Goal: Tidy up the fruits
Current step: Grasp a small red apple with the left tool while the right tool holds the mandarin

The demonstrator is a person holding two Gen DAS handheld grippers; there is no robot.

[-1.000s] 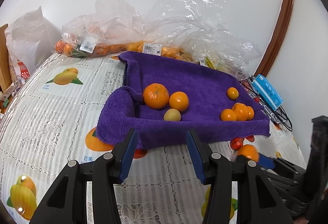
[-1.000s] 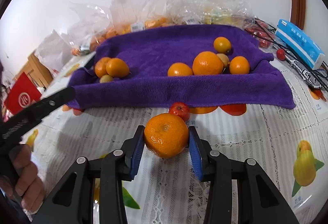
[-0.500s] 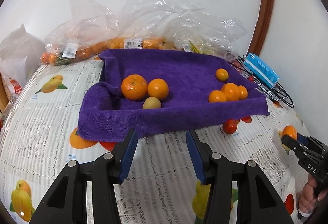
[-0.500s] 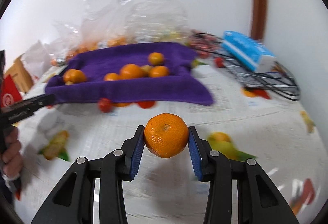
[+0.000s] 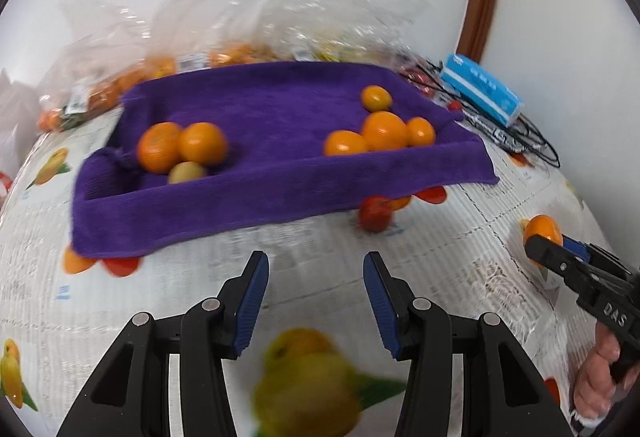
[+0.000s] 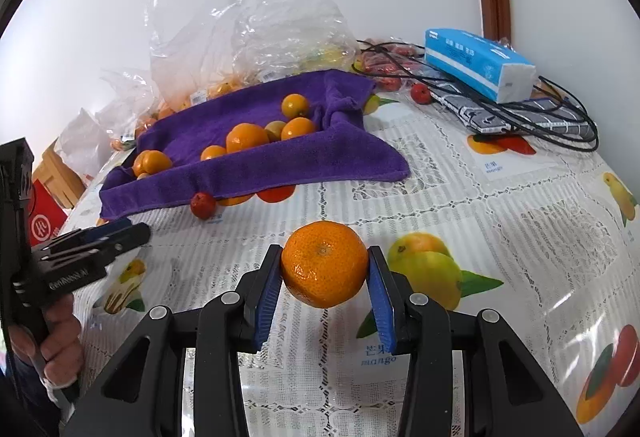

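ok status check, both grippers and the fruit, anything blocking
Right gripper shut on mandarin, off the purple towel. Left gripper open, empty. Small red fruit loose at the towel's front edge; nothing else blocking.

Black tongs [image 5: 312,301], blue ribbed pads [image 5: 251,301], silver screws, bare skin

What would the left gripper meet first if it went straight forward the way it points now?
The left gripper is open and empty. Straight ahead is bare tablecloth, then probably the front edge of the purple towel. Depth is unclear in this blurred view.
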